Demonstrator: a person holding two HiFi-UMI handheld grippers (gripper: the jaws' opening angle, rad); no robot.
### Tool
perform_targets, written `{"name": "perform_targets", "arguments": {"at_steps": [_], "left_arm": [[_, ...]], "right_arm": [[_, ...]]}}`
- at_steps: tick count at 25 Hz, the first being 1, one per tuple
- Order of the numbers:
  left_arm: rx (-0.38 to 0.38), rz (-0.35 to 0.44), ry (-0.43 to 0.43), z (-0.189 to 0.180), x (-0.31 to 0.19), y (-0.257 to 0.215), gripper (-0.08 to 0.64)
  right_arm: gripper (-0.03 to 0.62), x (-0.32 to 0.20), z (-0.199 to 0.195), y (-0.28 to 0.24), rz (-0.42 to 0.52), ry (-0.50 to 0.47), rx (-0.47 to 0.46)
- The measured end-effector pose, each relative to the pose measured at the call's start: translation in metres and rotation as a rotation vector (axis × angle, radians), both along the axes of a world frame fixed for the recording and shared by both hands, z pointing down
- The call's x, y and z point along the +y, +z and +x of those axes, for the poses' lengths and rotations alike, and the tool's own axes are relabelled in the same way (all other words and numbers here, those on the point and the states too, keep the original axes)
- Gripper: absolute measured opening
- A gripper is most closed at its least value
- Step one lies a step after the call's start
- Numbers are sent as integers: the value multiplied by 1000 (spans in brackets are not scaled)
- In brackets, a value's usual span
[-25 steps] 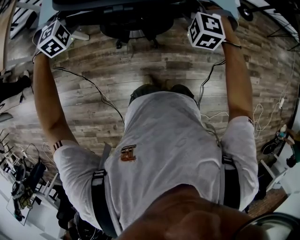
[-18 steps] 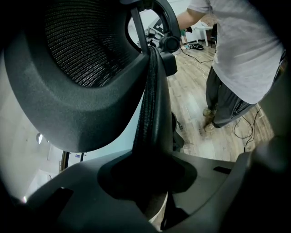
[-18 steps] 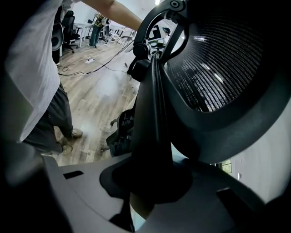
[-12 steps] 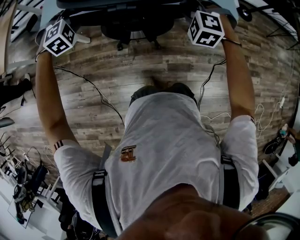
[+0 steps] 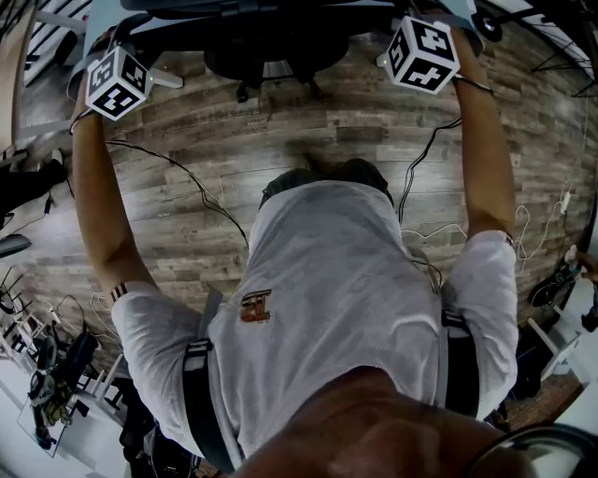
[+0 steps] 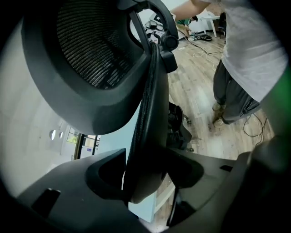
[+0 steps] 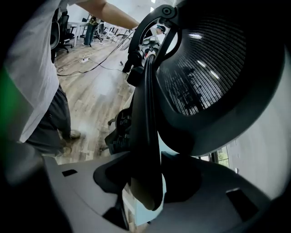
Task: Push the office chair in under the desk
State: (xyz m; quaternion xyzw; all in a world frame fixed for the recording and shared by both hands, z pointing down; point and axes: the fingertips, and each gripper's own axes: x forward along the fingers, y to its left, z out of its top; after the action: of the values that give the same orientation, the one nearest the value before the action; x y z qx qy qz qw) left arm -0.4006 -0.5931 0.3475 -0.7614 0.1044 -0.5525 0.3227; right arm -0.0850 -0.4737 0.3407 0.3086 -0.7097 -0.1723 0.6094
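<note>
Step in hand, as we judge: push finished, release under way.

Left gripper [image 6: 148,170], right gripper [image 7: 142,175]: jaws just been opening, now wide, no pad pressing. Backrest rim [image 6: 146,132] stands between each pair.

Office chair [image 5: 271,42]: black, mesh back, headrest [image 7: 213,77] above claws. Appears mostly beneath desk [image 5: 96,25], just beyond claws.

Next move, we reckon: draw both claws straight back off rim without dragging chair.

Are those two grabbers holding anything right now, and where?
Nothing is gripped. The left gripper and right gripper have just been opening; the backrest edges of the office chair stand loose between their jaws.
</note>
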Motion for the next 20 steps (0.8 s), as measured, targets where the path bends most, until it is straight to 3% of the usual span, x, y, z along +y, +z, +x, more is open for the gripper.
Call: {"name": "perform_targets", "arguments": {"at_steps": [5, 9, 16, 20], "left_arm": [[51, 28, -9, -6, 14, -16, 278], [187, 68, -41, -6, 29, -39, 281], [600, 112, -101, 3, 70, -100, 281], [896, 71, -83, 19, 111, -138, 281]], "right_arm": [[207, 13, -4, -18, 0, 13, -59], [207, 24, -2, -37, 40, 33, -134], [207, 50, -19, -78, 157, 28, -294], [206, 68, -37, -101, 249, 22, -466]]}}
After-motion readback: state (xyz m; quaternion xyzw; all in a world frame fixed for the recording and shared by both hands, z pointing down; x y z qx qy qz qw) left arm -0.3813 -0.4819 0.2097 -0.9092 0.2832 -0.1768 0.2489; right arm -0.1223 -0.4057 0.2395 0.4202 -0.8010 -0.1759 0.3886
